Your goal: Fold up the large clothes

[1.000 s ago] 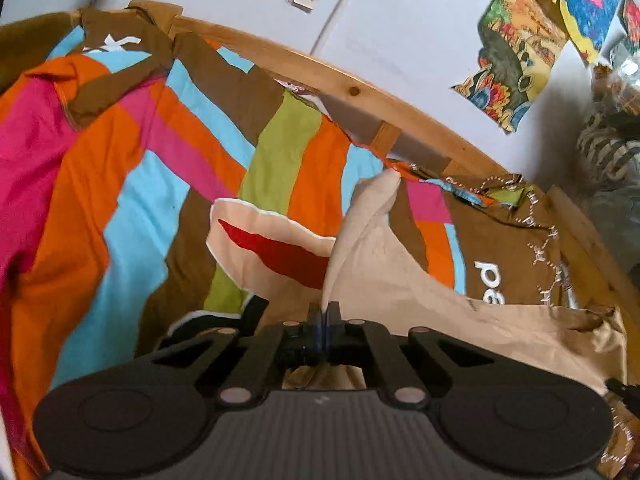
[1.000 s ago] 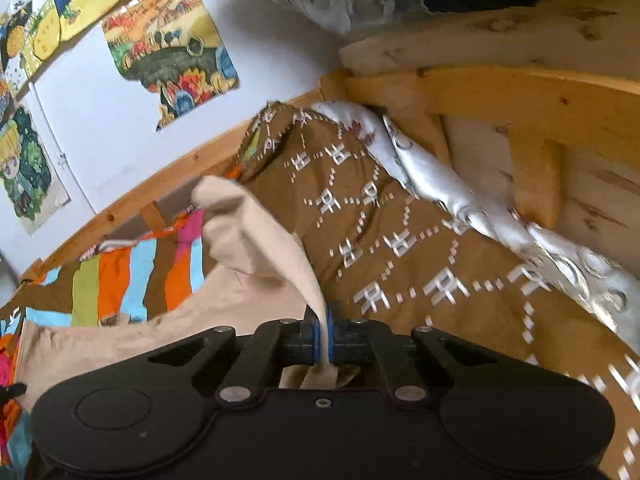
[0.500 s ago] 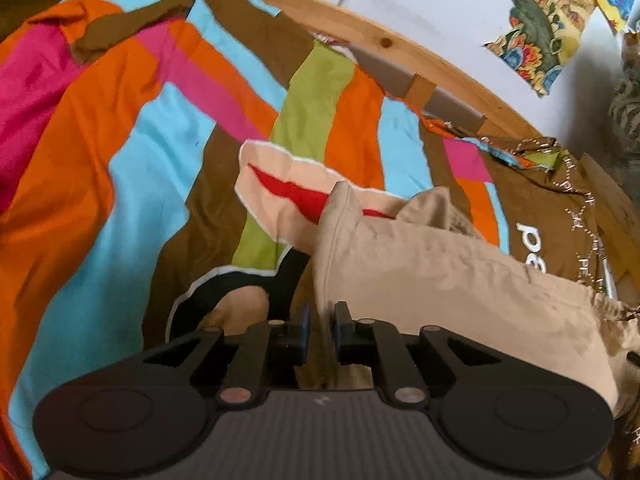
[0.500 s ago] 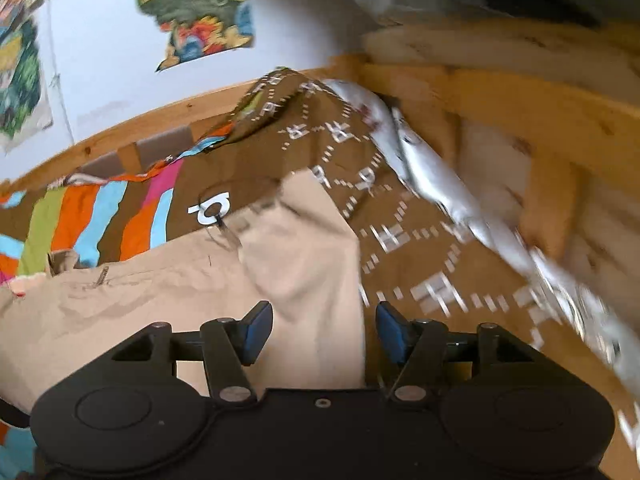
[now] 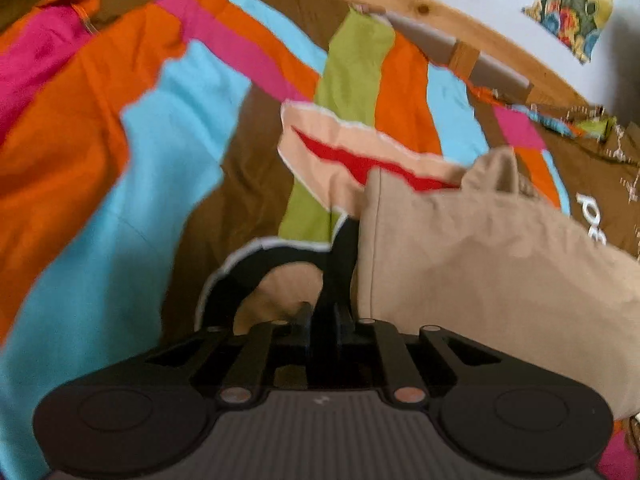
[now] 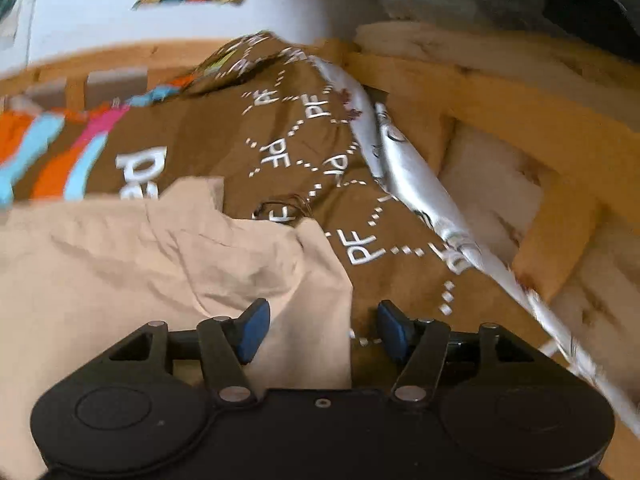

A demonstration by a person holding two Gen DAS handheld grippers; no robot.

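The soft tan cloth garment [image 6: 160,264] is lying at ten o'clock, under the wide-open right gripper [image 6: 320,326]; the left gripper's [image 5: 326,320] grip is too blurry to tell.

A second ago both grippers pinched raised corners of the beige garment [image 6: 160,264] above the striped bedspread [image 5: 132,168]. Now the cloth lies flat on the bed, folded over. The right gripper [image 6: 320,326] has let go, its blue pads [image 6: 252,330] spread wide. The left gripper [image 5: 326,320] has drawn back from the fold; blur hides its fingertips.
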